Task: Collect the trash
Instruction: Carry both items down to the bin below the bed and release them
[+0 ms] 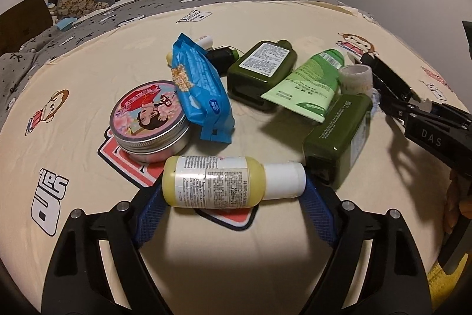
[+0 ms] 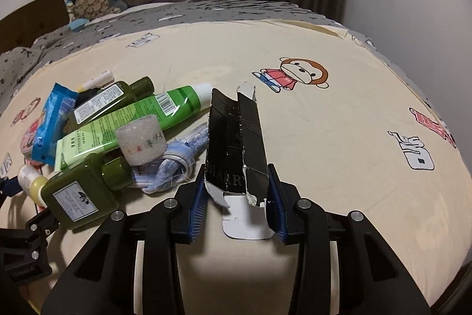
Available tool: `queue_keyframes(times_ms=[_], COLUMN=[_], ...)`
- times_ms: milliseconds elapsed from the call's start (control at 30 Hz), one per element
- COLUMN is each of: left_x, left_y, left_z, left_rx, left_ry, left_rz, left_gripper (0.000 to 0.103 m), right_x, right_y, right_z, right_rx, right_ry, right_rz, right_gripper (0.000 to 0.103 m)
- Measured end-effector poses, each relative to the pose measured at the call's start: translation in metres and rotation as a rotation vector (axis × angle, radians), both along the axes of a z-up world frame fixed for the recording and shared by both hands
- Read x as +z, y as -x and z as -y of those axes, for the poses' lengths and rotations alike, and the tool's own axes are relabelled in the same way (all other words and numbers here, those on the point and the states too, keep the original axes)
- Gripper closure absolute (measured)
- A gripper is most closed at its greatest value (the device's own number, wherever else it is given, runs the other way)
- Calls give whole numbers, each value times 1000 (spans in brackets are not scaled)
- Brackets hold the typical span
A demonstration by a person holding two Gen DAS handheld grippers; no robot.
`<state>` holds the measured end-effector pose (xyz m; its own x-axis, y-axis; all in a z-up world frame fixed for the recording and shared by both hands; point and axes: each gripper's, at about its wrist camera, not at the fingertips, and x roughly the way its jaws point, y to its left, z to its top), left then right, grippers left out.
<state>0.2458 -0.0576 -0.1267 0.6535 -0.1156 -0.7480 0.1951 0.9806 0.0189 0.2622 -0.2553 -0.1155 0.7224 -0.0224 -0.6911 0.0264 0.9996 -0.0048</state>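
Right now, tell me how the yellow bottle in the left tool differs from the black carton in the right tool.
The yellow bottle is round, translucent plastic with a white cap; the black carton is flat-sided cardboard, torn open at its near end. The bottle lies crosswise between the left tool's pads, while the carton runs lengthwise out from the right tool. Both lie on the cream cartoon-print bedsheet.

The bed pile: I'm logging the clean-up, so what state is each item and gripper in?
Yellow bottle: lying, capped, between left pads.
Black carton: torn open, pinched.
Round tin: lid on.
Green tube: capped, lying across bottles.
Left gripper: shut on bottle.
Right gripper: shut on carton.
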Motion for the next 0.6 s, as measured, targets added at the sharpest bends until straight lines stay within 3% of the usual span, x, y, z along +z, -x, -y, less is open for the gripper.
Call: queue_keyframes(times_ms=[300, 600], left_x=[24, 52], left_y=[52, 144], left_z=[-9, -9], left_rx=[15, -13], left_ry=[18, 31], left_rz=[52, 99], left_gripper=[24, 24], right_x=[32, 62], right_y=[59, 168], right_z=[7, -7], right_rx=[13, 176], right_ry=[-21, -82], right_rz=[63, 102], right_gripper=[70, 70])
